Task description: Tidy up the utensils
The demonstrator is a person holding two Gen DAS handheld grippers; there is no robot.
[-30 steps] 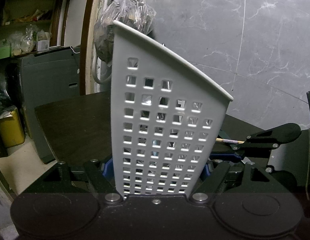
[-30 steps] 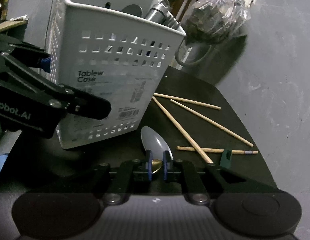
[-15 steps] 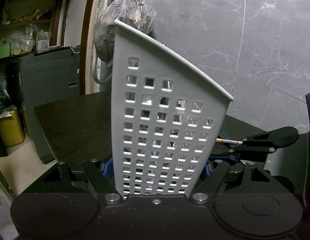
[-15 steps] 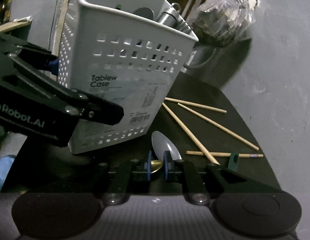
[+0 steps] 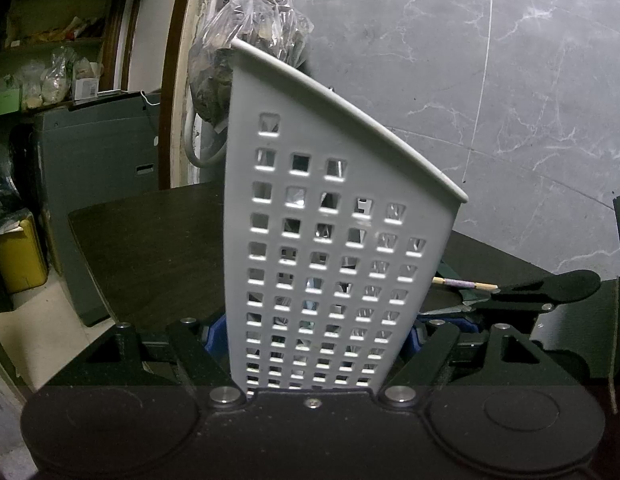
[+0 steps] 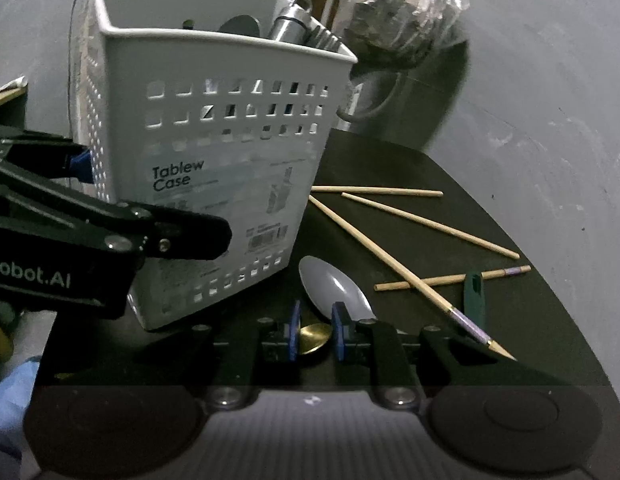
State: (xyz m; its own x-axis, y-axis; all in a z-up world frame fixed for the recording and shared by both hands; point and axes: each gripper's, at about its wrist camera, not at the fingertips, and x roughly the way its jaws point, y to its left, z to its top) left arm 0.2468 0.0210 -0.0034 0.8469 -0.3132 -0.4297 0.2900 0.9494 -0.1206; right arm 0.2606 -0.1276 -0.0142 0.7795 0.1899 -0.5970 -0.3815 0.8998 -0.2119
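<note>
Left gripper [image 5: 313, 344] clamps the white basket [image 5: 329, 240] on the table [image 5: 150, 248]; left view shows only its holed wall. Right view shows label "Tablew Case", utensils inside, chopsticks [image 6: 425, 220] right of it. Right gripper [image 6: 314, 334], jaws just easing apart, straddles the spoon [image 6: 333, 284].
</note>
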